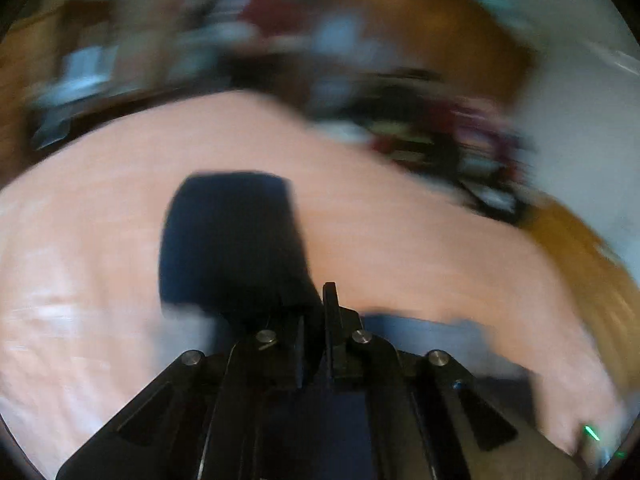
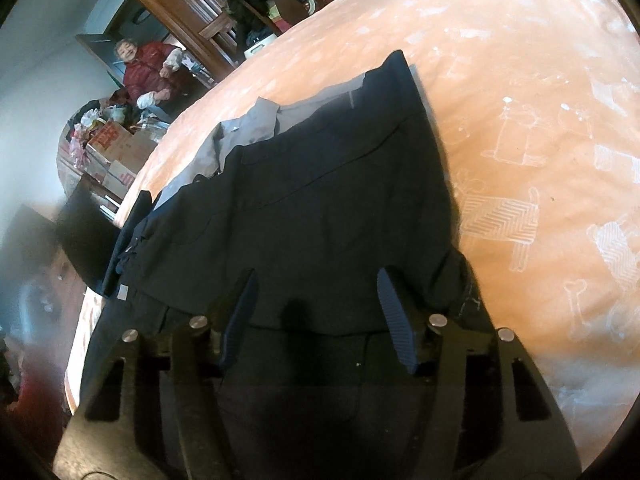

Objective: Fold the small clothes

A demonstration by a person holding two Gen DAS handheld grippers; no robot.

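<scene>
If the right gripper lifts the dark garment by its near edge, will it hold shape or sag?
Probably sag: the dark garment lies limp, following the bedspread with soft creases. Its grey lining has flopped out, suggesting loose layers that may slide apart. It looks light enough for the open right gripper to lift.

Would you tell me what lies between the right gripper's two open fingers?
In the right wrist view, only the dark navy garment lies between the right gripper fingers; its near edge spans the gap, untouched, on the peach bedspread.
</scene>
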